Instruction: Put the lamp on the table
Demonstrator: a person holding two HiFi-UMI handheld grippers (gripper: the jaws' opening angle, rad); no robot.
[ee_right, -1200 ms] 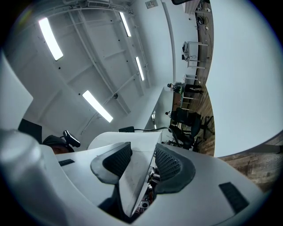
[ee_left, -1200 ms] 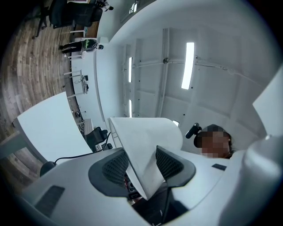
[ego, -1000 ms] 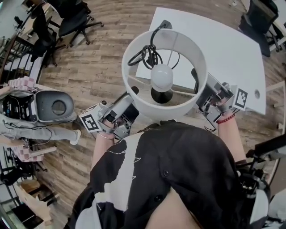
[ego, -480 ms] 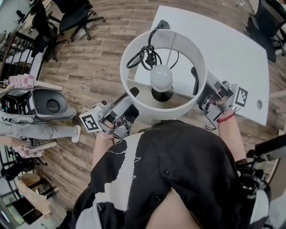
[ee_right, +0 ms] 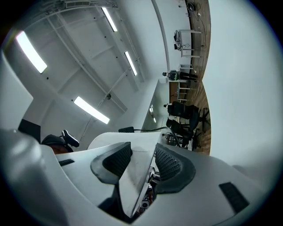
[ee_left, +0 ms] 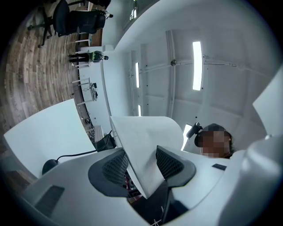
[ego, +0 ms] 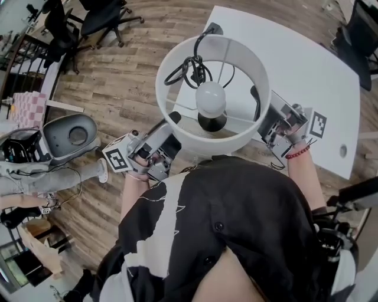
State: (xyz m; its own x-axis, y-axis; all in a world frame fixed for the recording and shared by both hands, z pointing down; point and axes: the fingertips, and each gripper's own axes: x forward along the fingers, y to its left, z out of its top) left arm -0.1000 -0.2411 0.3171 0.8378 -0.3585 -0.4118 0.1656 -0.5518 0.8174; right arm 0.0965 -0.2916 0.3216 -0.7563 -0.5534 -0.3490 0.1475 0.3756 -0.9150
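I hold a lamp by its white drum shade (ego: 177, 127), which sits level over the near edge of the white table (ego: 307, 65). Inside the shade I see the white bulb (ego: 211, 97), the black base (ego: 212, 122) and a bundled black cord (ego: 189, 72). My left gripper (ego: 173, 120) is shut on the shade's left rim; the shade's wall (ee_left: 141, 150) stands between the left gripper's (ee_left: 140, 165) pads. My right gripper (ego: 257, 101) is shut on the right rim, with the shade's wall (ee_right: 135, 176) pinched between the right gripper's (ee_right: 142, 163) pads.
Wooden floor lies left of the table. Black office chairs (ego: 106, 17) stand at the top left and another chair (ego: 361, 29) at the top right. A grey pod-shaped device (ego: 71, 135) and a person's legs (ego: 41, 174) are at the left.
The lamp and both grippers keep the same hold. The floor, the table and the grey device have slid a little in the head view.
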